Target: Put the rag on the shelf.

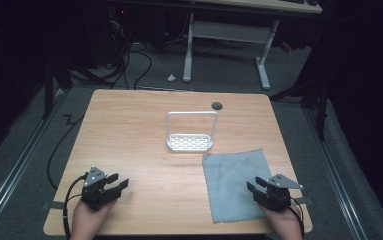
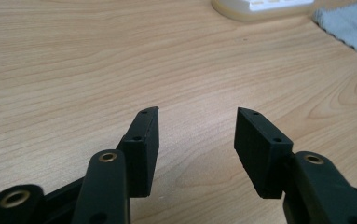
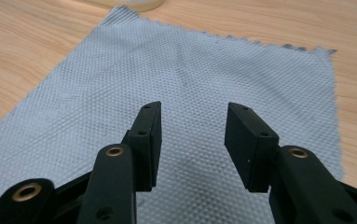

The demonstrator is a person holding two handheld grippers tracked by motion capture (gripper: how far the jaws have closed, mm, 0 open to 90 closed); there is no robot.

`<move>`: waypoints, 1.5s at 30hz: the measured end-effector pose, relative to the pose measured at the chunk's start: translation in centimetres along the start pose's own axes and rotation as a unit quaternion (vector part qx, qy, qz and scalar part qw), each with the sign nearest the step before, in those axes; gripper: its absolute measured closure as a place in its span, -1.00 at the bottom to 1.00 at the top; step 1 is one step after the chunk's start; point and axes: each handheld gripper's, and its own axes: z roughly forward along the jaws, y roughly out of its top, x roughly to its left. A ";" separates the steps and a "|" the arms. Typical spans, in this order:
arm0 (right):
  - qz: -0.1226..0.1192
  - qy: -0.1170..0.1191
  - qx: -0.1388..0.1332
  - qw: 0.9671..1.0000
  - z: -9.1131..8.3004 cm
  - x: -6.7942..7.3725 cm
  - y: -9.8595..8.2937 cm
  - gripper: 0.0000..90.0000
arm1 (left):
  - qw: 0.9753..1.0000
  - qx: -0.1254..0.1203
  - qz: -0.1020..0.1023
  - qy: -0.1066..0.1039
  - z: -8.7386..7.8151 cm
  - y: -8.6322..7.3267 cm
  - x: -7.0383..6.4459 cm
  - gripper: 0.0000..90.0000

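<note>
**Two grippers wait at the near edge**

Nearest the camera, two hands come in over the near edge of the table (image 1: 129, 130), each holding a gripper. The left gripper (image 1: 115, 184) rests at the near left over bare wood, its jaws spread apart with nothing between them. The right gripper (image 1: 255, 189) sits at the near right over a grey cloth (image 1: 231, 180), jaws likewise released and empty. The cloth lies flat right of centre, reaching almost to the near edge. Just beyond its far left corner stands a white rack (image 1: 190, 141) with a tall wire loop, near the table's middle. A dark round hole (image 1: 217, 105) marks the far side.
</note>
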 end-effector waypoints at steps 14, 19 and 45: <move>0.013 0.008 -0.002 1.000 0.0 -0.1 -0.1 0.32 | 1.000 -0.023 0.004 -0.018 -0.1 0.0 -0.2 0.15; -0.003 0.029 0.005 1.000 0.8 1.6 0.5 0.59 | 1.000 -0.025 0.006 -0.017 0.0 0.1 -0.5 0.20; -0.116 0.105 0.054 0.986 3.1 8.8 1.3 1.00 | 0.998 -0.023 0.032 -0.039 0.4 0.6 -3.2 0.25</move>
